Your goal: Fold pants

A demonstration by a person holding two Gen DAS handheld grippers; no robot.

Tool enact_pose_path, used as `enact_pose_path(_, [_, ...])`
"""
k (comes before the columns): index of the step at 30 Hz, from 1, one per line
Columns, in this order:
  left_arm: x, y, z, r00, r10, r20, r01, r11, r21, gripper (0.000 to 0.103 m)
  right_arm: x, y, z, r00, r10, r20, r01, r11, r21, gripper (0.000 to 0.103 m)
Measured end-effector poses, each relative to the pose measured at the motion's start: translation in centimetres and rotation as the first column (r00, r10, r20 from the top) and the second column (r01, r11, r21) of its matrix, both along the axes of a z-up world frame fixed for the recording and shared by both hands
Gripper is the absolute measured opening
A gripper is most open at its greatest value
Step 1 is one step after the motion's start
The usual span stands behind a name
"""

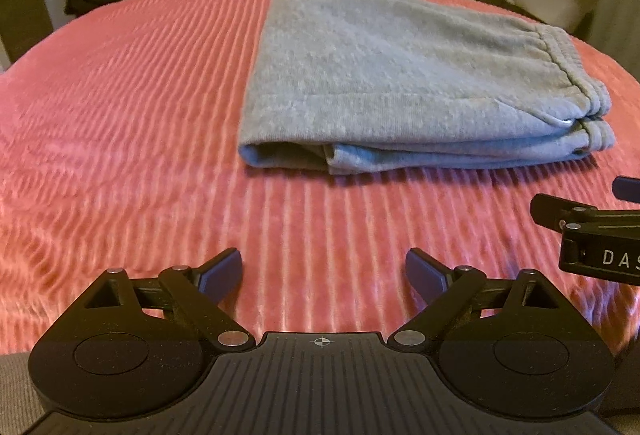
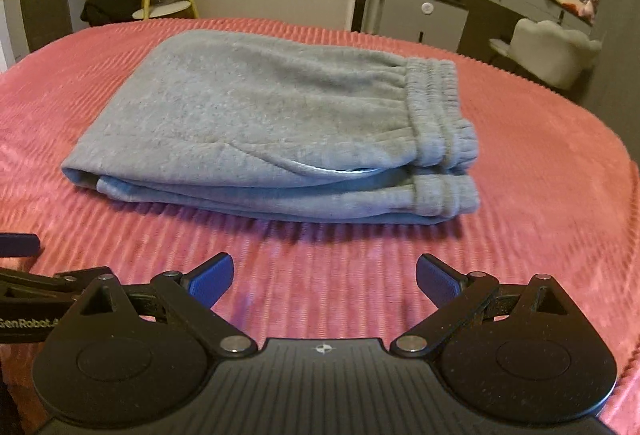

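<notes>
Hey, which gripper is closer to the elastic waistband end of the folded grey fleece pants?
Right. The right gripper sits open, facing the pants' middle near the waistband; the left gripper, open too, sits toward the folded end.

Left wrist: we look low across the bed, near, pants upper right.
Right wrist: same direction, pants centred.

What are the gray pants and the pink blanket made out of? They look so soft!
The pants look like thick cotton-type fleece: matte, slightly fuzzy, with a gathered stretchy waistband. The blanket looks like plush ribbed velvet or chenille, probably synthetic: raised rows with a soft sheen. The exact fibre of either cannot be told from a picture.
</notes>
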State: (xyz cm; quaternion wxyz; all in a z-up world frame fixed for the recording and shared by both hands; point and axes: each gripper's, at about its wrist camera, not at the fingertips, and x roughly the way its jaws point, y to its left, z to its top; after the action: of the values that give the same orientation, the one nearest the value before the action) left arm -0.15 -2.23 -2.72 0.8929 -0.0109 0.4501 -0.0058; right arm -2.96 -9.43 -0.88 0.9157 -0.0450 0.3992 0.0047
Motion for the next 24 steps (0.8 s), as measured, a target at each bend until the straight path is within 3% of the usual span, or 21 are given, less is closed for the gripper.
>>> enact_pose_path(24, [0.2,0.2,-0.3,1.000,0.015,0.020,-0.015,1.000,0.008,0.094,-1.0,0.4,0.6,0.995,0.007,0.096,-0.009,1.000,0.021,0.098])
